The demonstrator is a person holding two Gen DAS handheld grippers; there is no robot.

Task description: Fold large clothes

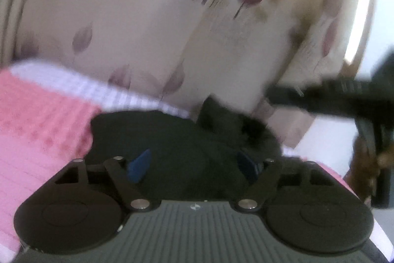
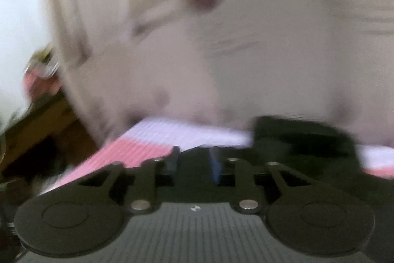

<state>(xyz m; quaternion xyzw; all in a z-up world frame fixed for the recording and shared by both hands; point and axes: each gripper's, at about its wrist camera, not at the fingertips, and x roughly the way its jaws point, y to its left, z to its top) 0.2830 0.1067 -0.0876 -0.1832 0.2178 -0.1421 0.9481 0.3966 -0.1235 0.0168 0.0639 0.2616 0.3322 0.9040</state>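
Observation:
A black garment (image 1: pixel 187 139) lies bunched on a pink and white checked bedcover (image 1: pixel 37 120). My left gripper (image 1: pixel 192 165) sits right over it, blue pads spread wide apart with black cloth heaped between them. In the right wrist view, my right gripper (image 2: pixel 194 163) has its blue pads closer together, a gap still between them, with black garment (image 2: pixel 295 139) lying under and to the right of them. Both views are blurred. The other gripper's black body (image 1: pixel 344 100) shows at the right of the left wrist view.
A cream curtain with purple leaf print (image 1: pixel 123 16) hangs behind the bed in both views (image 2: pixel 221 41). The bedcover's pink edge (image 2: pixel 138 152) shows left, with brown wooden furniture (image 2: pixel 37 130) beyond it. Bright window light (image 1: pixel 357 24) sits at right.

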